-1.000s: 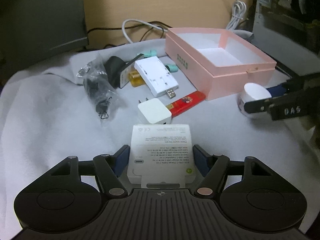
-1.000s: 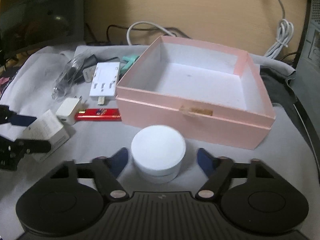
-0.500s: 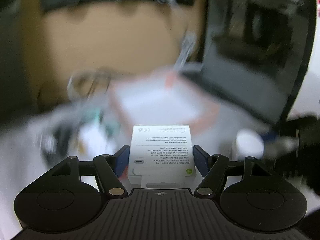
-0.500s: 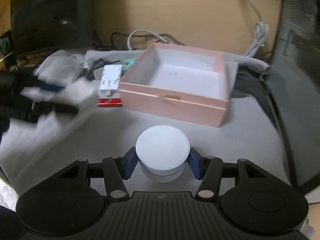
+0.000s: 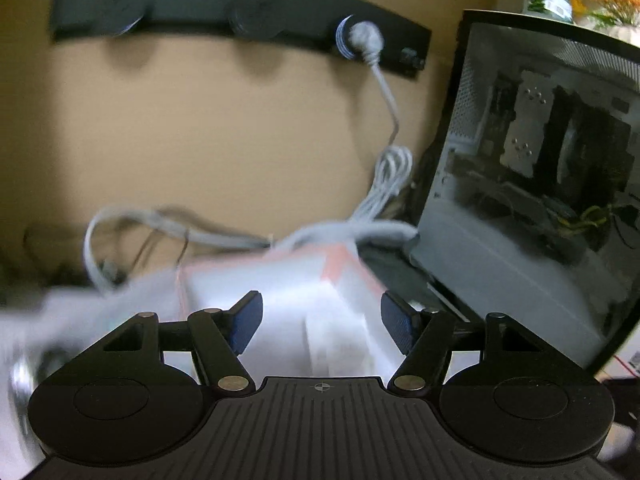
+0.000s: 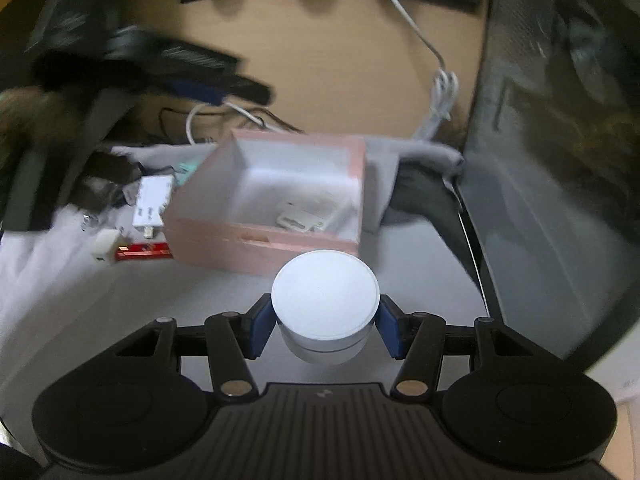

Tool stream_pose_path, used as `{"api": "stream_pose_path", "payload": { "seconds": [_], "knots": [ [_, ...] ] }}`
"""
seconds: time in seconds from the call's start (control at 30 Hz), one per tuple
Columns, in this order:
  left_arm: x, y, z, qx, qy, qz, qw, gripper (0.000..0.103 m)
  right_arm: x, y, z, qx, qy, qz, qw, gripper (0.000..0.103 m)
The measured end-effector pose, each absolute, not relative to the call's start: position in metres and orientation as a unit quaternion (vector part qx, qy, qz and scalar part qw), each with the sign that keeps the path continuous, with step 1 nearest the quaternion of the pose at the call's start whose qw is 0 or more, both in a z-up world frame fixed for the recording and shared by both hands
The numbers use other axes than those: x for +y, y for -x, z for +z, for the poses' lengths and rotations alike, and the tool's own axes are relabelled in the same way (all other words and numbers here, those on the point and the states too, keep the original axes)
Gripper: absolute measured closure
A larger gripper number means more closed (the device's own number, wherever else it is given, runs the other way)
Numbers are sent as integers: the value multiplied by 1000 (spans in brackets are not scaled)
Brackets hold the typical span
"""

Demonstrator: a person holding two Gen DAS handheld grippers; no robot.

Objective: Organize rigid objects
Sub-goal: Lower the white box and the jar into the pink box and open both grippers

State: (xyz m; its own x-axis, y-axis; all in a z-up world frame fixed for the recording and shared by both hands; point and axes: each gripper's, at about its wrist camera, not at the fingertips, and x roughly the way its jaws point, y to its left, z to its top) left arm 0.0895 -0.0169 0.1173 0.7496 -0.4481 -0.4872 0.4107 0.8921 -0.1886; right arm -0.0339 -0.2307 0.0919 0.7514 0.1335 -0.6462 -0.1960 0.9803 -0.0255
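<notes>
One item is in: a white carton [image 6: 310, 216] lies on the floor of the pink box [image 6: 264, 246], toward its right wall. The left tool [image 5: 322, 320] hangs over the box with its jaws apart and nothing between them. The right tool [image 6: 325, 330] is clamped on a round white tub [image 6: 325, 308], held just in front of the box and, I'd say, next to go in. Left of the box on the counter [image 6: 420, 276] a white hub [image 6: 151, 204], a small white plug [image 6: 105, 246], a red stick [image 6: 144, 250] and a dark bundle [image 6: 106, 180] are not yet packed.
</notes>
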Motion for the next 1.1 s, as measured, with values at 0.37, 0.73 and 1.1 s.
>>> {"api": "stream_pose_path", "payload": {
  "seconds": [0.37,0.73,1.1],
  "knots": [
    [83,-10,65,342,79,-155,923,33,-206,-20,114,331,31,118,936,49],
    [181,24,55,373,120,-42,919,33,-160,-136,125,326,-36,107,939,36],
    [227,29,51,375,111,-45,919,33,-29,-16,64,280,114,213,929,25]
  ]
}}
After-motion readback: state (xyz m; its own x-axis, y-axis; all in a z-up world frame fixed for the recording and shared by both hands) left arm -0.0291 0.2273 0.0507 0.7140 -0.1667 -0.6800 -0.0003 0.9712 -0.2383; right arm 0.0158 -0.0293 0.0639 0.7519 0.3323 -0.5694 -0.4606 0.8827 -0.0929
